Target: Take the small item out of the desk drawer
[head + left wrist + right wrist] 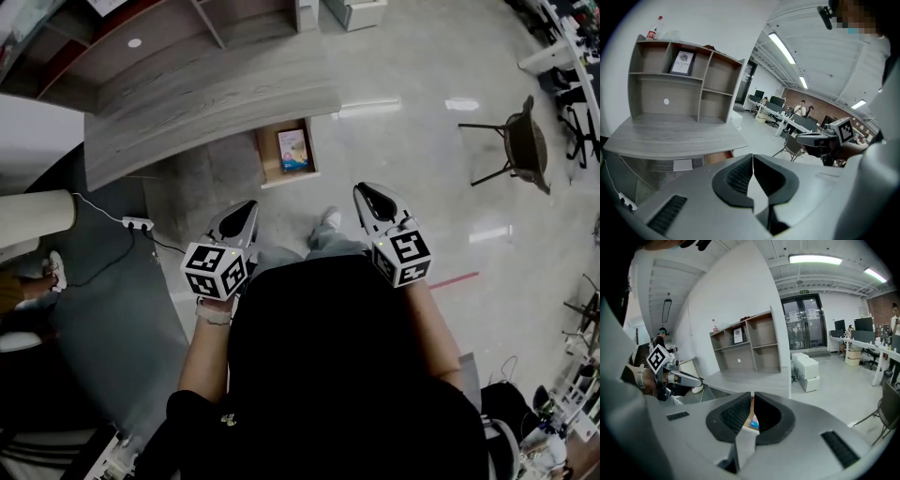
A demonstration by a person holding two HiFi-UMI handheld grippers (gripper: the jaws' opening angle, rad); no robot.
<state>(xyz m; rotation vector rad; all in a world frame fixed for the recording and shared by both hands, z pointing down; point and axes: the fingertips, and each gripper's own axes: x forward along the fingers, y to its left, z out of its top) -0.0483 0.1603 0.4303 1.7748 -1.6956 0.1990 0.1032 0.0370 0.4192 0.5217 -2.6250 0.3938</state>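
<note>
The drawer's [270, 159] back is hidden under the desk [206, 103], and the item [294, 150] in its open front, its print too small to read, lies ahead of and between the left gripper [249, 206] and right gripper [363, 191], both closed, empty and apart from it.

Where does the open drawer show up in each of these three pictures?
Head view: open drawer, upper centre, jutting from under the desk top.
Left gripper view: a brown sliver centre-left, just below the desk top.
Right gripper view: a thin sliver, low centre, beyond the jaws.
Shared landmark: the grey desk top.
</note>
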